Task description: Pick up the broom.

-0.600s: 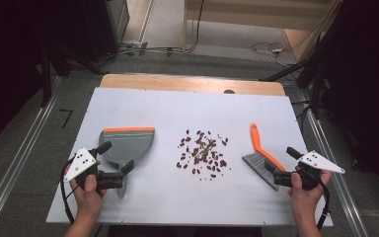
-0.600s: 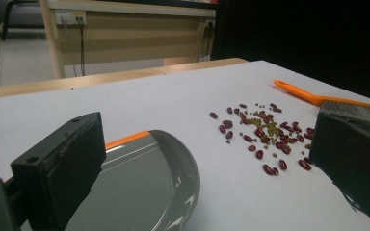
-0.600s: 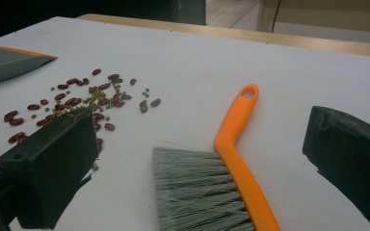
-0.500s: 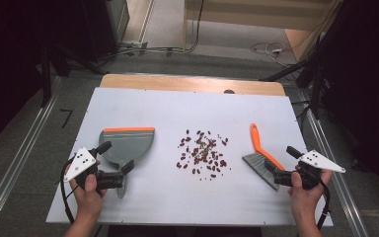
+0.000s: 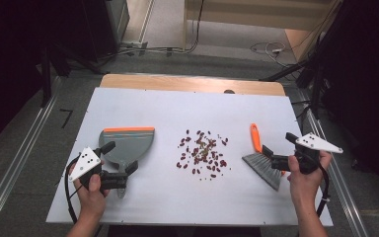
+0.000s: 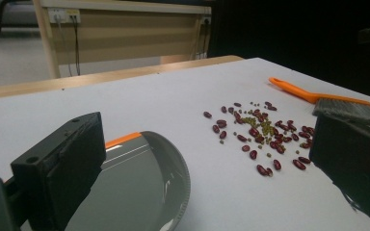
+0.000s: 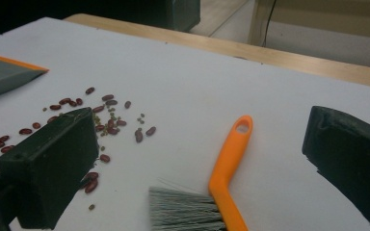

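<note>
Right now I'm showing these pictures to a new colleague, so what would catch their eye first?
Probably the scatter of red beans mid-table, dark against the white table top. Next come the orange-edged grey dustpan to its left and the orange-handled brush to its right. The left tongs and right tongs stand open, one over each tool.

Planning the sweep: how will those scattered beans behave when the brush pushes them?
The beans lie loose and rounded, so they'll likely roll and scatter. The tiny green ones may slip past the brush bristles. The dustpan lip looks low, so most should ride in.
</note>
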Action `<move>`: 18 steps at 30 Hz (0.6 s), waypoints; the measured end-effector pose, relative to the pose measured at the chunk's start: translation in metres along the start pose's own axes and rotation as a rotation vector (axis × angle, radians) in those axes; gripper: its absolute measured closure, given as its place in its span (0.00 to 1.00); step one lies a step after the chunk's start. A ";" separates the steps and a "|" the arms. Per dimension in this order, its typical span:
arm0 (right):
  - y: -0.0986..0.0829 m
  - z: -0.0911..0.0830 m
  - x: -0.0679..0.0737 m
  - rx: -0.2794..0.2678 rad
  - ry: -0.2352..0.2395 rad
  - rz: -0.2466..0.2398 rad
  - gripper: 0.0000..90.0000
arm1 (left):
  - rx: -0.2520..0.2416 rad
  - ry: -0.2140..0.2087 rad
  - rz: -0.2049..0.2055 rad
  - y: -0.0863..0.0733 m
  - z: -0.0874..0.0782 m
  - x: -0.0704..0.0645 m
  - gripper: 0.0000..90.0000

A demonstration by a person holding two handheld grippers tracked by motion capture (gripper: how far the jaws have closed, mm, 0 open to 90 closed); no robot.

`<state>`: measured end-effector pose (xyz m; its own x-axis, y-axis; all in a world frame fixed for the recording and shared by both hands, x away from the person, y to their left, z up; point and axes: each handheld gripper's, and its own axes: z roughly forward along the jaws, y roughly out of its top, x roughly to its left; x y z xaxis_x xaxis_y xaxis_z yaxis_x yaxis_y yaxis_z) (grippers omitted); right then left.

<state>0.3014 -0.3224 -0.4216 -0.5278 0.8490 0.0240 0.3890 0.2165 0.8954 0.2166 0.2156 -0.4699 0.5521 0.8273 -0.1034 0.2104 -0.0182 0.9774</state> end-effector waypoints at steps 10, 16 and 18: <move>0.025 0.025 -0.014 0.097 -0.005 0.021 0.02 | 0.003 0.001 0.007 0.000 0.001 -0.001 0.00; 0.029 0.056 -0.019 0.223 -0.026 0.074 0.31 | 0.008 0.000 0.010 0.000 0.003 -0.002 0.00; 0.027 0.066 -0.018 0.264 -0.043 0.083 0.36 | 0.011 -0.004 0.013 0.000 0.003 -0.002 0.00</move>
<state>0.3713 -0.3005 -0.4272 -0.4553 0.8877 0.0686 0.6161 0.2585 0.7440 0.2180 0.2118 -0.4706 0.5579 0.8249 -0.0910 0.2122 -0.0357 0.9766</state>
